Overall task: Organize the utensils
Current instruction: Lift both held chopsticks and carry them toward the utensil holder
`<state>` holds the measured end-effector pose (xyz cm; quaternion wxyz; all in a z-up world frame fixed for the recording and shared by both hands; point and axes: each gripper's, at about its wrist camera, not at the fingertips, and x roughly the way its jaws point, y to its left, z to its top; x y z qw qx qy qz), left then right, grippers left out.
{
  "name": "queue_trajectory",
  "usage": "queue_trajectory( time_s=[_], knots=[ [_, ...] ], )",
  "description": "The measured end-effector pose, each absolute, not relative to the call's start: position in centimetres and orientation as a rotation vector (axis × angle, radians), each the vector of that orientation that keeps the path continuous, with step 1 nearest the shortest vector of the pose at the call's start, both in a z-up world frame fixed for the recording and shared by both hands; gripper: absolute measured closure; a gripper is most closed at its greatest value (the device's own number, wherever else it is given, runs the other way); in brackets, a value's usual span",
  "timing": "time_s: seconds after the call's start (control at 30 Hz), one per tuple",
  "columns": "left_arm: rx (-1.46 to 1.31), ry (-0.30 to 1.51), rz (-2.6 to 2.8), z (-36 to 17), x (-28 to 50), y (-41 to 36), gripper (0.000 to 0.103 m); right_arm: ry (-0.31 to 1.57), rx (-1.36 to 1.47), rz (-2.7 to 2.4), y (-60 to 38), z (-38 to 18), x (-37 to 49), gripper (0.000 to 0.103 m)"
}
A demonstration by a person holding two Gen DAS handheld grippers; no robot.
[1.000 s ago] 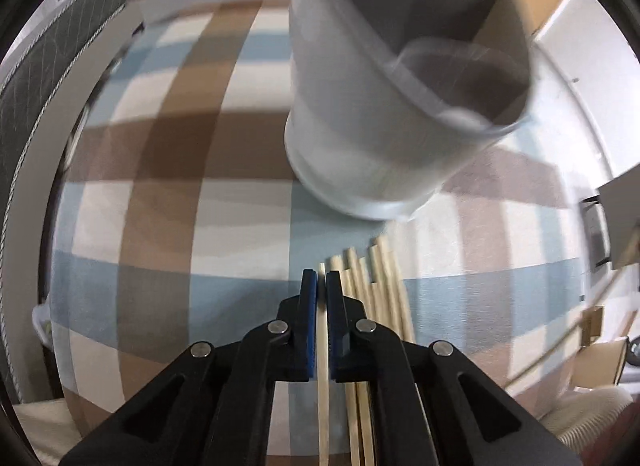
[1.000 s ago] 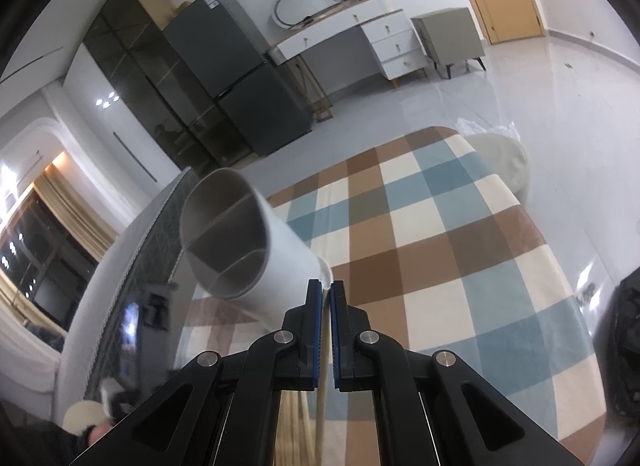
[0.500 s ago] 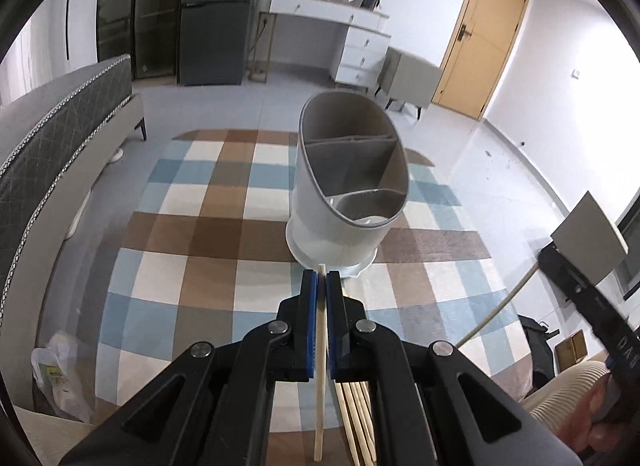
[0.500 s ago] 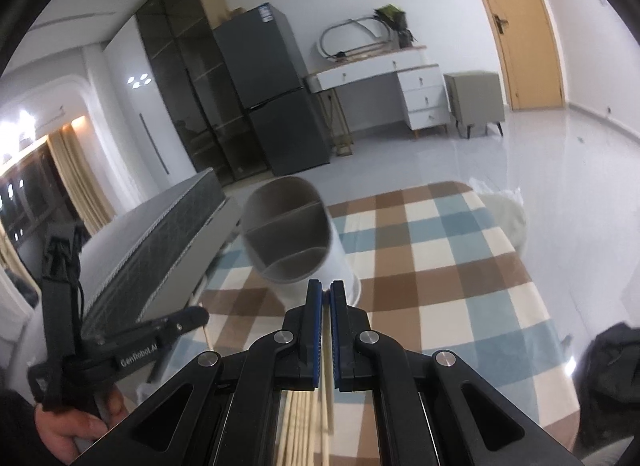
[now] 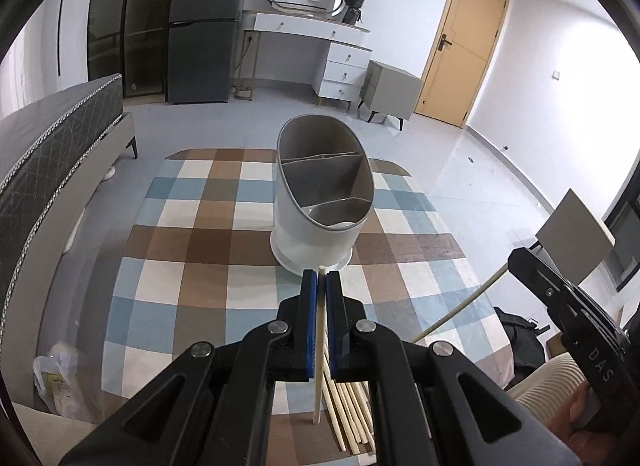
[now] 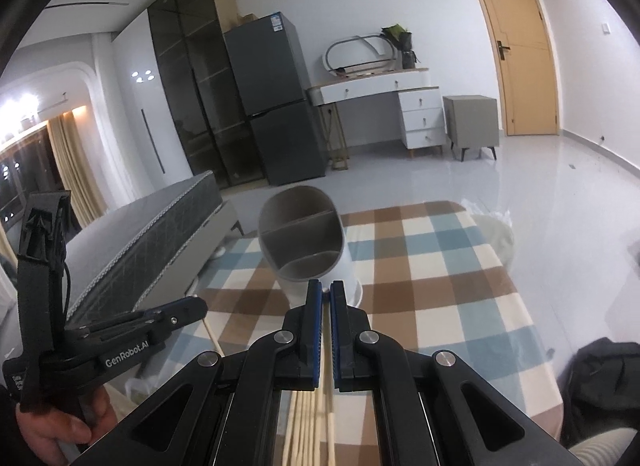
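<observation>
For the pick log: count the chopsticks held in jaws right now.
2. The left stick is clamped by the left gripper; the right stick by the right gripper. The pile lying on the table is not counted.

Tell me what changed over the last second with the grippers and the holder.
Both grippers rose and pulled back from the utensil holder. Left gripper stays clamped on one chopstick, right gripper on another. Holder and loose chopsticks stayed put.

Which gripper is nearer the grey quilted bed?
Left. The left gripper hangs beside the bed; the right gripper sits further over, above the checked cloth.
</observation>
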<state>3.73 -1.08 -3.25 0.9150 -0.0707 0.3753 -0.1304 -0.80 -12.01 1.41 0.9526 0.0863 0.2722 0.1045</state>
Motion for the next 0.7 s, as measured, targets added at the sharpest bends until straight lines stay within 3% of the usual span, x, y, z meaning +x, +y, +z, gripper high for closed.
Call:
queue_trajectory(
  time_s=[0.7],
  knots=[
    [-0.097, 0.777, -0.310, 1.4, 3.7, -2.2, 0.103, 0.515, 0.179, 0.211, -12.2, 3.2, -0.8, 0.100]
  ],
)
